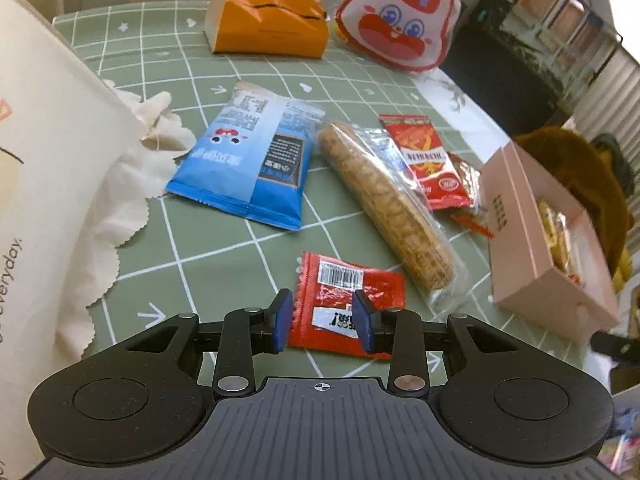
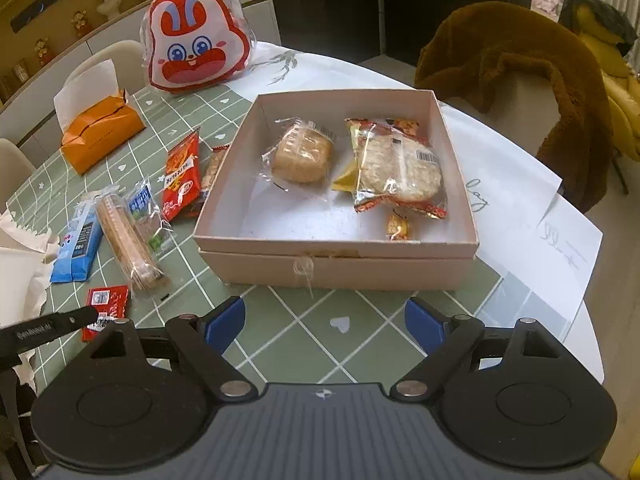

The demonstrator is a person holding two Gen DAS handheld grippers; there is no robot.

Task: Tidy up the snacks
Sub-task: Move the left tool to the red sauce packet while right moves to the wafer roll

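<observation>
Left gripper (image 1: 323,322): fingers part-open, released, straddling red packet (image 1: 344,300) on worktop (image 1: 224,256); right gripper (image 2: 325,326): fingers wide, empty, box (image 2: 336,268) ahead.

I see an orange tissue pack (image 2: 102,136) on my green grid tablecloth (image 2: 320,332); beyond it, a brown furry coat (image 2: 520,64) drapes a chair.

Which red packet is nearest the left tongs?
The small red packet with the barcode, right at the left tongs; the other red packet lies by the box.
</observation>
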